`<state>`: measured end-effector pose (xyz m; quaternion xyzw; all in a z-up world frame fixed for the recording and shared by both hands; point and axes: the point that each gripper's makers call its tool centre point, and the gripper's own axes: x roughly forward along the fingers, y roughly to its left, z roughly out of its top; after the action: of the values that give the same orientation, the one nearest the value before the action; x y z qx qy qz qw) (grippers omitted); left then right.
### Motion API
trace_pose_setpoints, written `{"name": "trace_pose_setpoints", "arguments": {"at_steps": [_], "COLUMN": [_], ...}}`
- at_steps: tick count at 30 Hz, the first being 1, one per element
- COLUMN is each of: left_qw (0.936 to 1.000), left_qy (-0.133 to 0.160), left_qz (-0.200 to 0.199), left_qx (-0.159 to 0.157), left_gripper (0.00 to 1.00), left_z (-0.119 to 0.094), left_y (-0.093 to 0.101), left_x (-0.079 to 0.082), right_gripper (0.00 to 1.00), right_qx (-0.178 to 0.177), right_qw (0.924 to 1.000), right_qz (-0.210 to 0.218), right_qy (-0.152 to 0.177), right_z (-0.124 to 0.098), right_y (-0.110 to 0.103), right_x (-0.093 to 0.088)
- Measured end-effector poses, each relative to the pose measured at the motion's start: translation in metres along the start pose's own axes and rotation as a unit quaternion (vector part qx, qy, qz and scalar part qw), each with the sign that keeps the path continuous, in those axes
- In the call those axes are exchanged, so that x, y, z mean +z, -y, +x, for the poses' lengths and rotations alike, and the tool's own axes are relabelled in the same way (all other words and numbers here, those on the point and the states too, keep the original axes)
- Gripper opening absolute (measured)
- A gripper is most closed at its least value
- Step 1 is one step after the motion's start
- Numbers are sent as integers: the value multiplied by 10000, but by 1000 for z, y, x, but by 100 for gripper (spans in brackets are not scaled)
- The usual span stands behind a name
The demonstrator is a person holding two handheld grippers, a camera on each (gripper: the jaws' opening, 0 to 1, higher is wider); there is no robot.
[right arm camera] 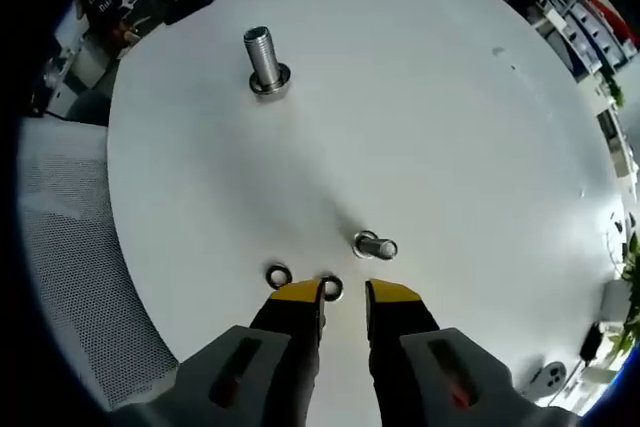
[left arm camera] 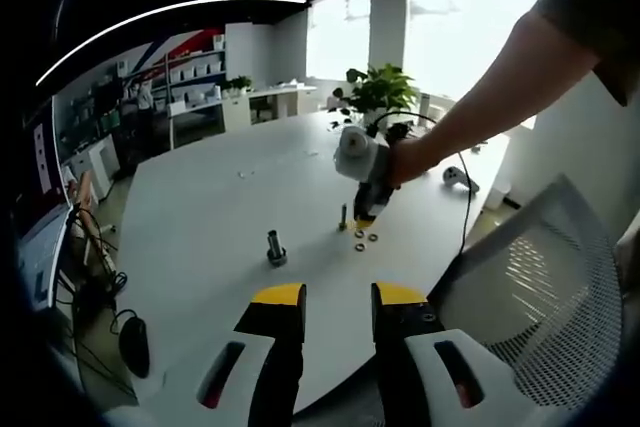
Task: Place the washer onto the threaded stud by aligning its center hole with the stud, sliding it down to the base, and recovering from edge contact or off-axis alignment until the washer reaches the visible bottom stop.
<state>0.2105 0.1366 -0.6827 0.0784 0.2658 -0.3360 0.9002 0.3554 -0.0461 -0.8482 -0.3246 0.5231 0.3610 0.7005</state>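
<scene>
On the round white table [right arm camera: 420, 97] a small threaded stud [right arm camera: 375, 245] stands just ahead of my right gripper [right arm camera: 345, 297], which is open. One washer [right arm camera: 331, 288] lies by the inner edge of its left fingertip, another washer [right arm camera: 278, 275] a little further left. A larger threaded stud [right arm camera: 265, 59] stands further off with a ring at its base. In the left gripper view my left gripper [left arm camera: 338, 297] is open and holds nothing, well back from the table edge. There a hand holds the right gripper [left arm camera: 365, 187] tip-down over the small stud [left arm camera: 343, 216] and loose washers [left arm camera: 366, 238]; the larger stud [left arm camera: 275, 247] stands to their left.
A white mesh chair back [left arm camera: 540, 277] stands at the table's near edge, also in the right gripper view as the mesh chair [right arm camera: 70, 247]. A potted plant [left arm camera: 375, 92] and a small grey device [left arm camera: 460, 179] with a cable sit at the table's far side. Shelves [left arm camera: 190, 82] line the far wall.
</scene>
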Motion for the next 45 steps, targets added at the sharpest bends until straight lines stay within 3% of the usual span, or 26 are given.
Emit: {"name": "trace_pose_setpoints", "arguments": {"at_steps": [11, 25, 35, 41, 45], "left_qw": [10000, 10000, 10000, 10000, 10000], "left_qy": [-13, -16, -38, -31, -34], "left_qz": [56, 58, 78, 68, 72], "left_qx": [25, 37, 48, 38, 49], "left_gripper": [24, 24, 23, 23, 23], "left_z": [-1, -1, 0, 0, 0], "left_y": [0, 0, -1, -1, -1], "left_x": [0, -1, -1, -1, -1], "right_gripper": [21, 23, 22, 21, 18], "right_qx": [214, 391, 426, 430, 402], "right_qw": [9995, 9984, 9986, 9978, 9985], "right_qz": [-228, -398, -295, -472, -324], "right_qy": [-63, -127, -128, -174, -168], "right_z": [5, 21, 24, 26, 26], "right_y": [-22, -21, -24, -24, -22], "right_x": [-2, -5, -5, -4, -3]}}
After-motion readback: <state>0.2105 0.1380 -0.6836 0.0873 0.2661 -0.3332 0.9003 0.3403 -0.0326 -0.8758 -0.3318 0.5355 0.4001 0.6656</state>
